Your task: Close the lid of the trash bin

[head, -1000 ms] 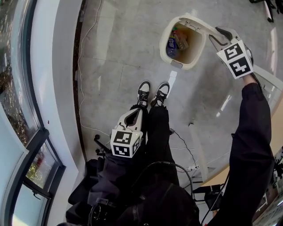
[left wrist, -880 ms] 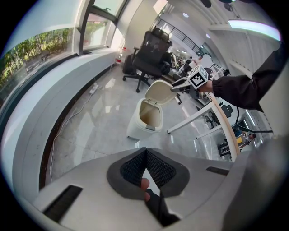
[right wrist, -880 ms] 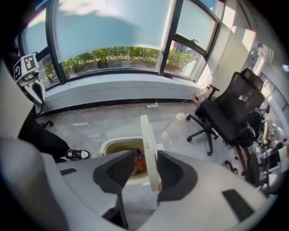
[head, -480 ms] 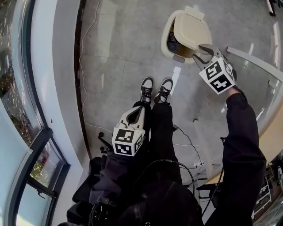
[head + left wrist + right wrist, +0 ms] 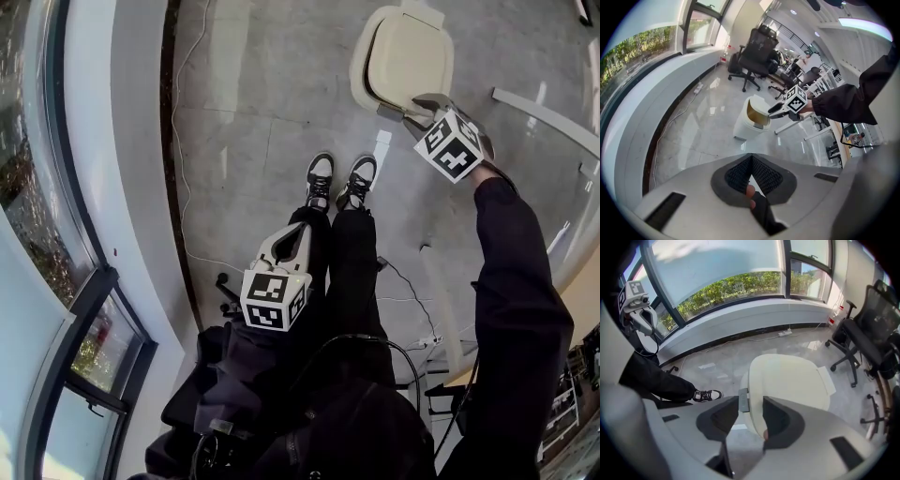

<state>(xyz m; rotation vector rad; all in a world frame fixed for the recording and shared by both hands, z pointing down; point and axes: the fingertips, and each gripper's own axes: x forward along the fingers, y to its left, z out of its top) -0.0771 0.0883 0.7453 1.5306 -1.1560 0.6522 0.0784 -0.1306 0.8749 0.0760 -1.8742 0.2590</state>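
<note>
Cream plastic now covers the mouth of the trash bin. A second ago the lid stood raised and the rubbish inside showed. Half a second ago it was partway over, and from the head view nothing of the inside shows any more. The bin stands on the grey floor, ahead of the person's shoes and a little to their right.

The right hand-held gripper has come down with the lid and sits at its front edge, beside the grey tab on the rim. In the right gripper view its jaws stand apart with the lid's front rim between them, and they are not pinched on it. It looks to be pressing or guiding the lid, not gripping it.

The left gripper view shows a tan patch at the top of the bin beneath that gripper. The lid may therefore be a shade short of seated, and which it is cannot be settled from here. The task is judged done or nearly so, with perhaps a last downward press to bring the front edge flush.

The left hand-held gripper has stayed low by the person's leg, well apart from the bin, with its jaws together on nothing
</note>
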